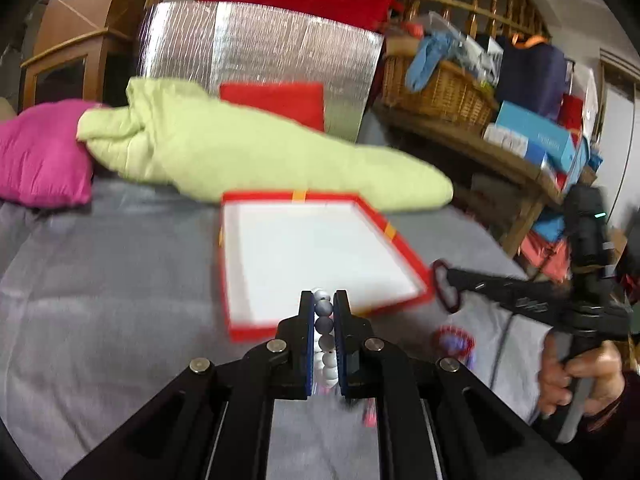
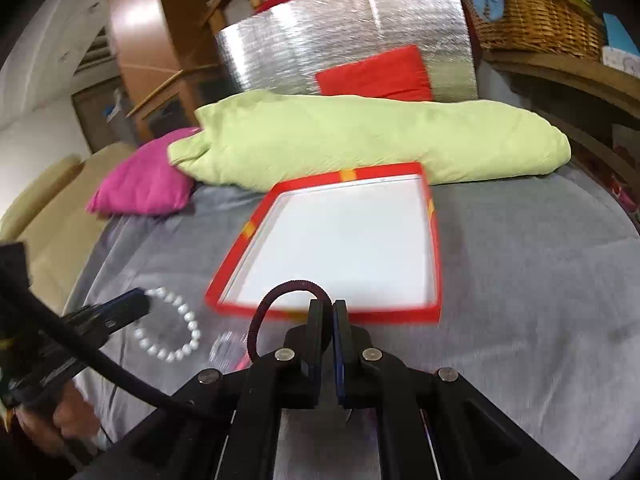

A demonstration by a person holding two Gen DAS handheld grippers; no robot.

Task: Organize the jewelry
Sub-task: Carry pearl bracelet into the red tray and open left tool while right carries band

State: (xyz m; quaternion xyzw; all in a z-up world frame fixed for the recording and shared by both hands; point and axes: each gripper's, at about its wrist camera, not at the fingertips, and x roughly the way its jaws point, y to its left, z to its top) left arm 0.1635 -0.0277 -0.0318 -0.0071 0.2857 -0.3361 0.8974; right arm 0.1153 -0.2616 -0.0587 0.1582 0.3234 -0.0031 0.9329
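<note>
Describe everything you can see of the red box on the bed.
The red box is a shallow, open rectangular tray with thin red walls, orange-yellow marks on three sides and a plain white floor. It looks like cardboard, holds nothing, and lies flat on the grey cover, its far edge by the green quilt.

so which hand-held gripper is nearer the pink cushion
Left. The left hand-held gripper, holding a bead bracelet, sits on the pink cushion's side; the right hand-held gripper is farther across.

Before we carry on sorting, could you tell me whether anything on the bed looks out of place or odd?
Nothing looks damaged or spilled. The red box lies empty on the grey cover. One red-and-blue piece lies loose beside it, too blurred to identify. The pearl bracelet and dark red band are held in the grippers.
</note>
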